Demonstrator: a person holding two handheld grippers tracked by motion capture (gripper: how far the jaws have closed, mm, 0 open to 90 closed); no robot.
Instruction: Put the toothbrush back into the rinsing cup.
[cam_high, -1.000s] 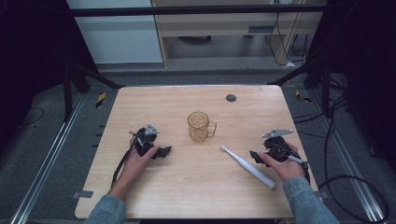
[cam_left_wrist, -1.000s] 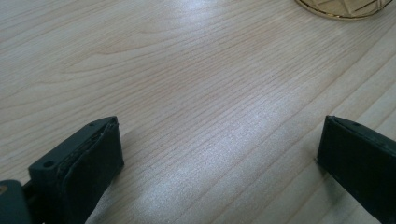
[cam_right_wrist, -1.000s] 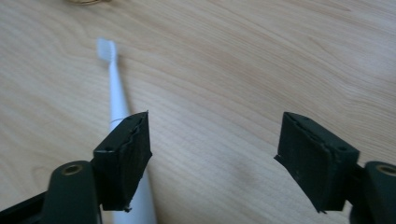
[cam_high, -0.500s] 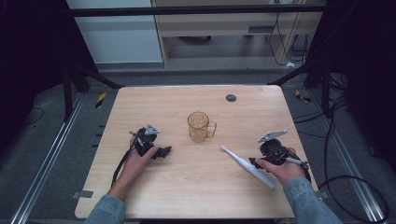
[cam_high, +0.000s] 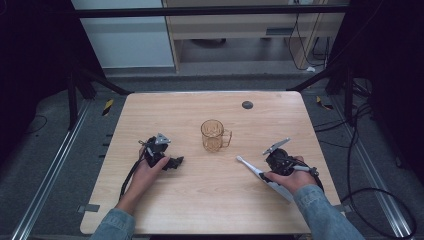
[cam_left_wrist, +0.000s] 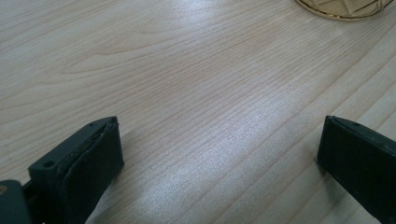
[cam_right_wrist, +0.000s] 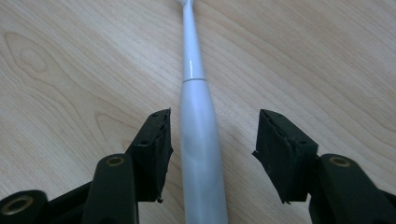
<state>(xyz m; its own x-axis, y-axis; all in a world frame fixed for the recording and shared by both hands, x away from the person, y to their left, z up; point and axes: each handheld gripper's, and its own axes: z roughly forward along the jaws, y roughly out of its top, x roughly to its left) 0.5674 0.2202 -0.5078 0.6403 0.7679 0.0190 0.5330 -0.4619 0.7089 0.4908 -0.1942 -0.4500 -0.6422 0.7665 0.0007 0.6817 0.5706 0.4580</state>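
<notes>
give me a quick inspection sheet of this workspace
surface: wooden table, dry and tidy
job's things: white electric toothbrush lying flat; amber glass mug upright mid-table
clutter: small dark disc near the far edge
grippers: left claw open over bare wood; right claw has just been closing, toothbrush between its jaws, right pad not yet touching
cables: one trailing from the left claw; more on the floor
surroundings: grey floor, cabinet behind
</notes>
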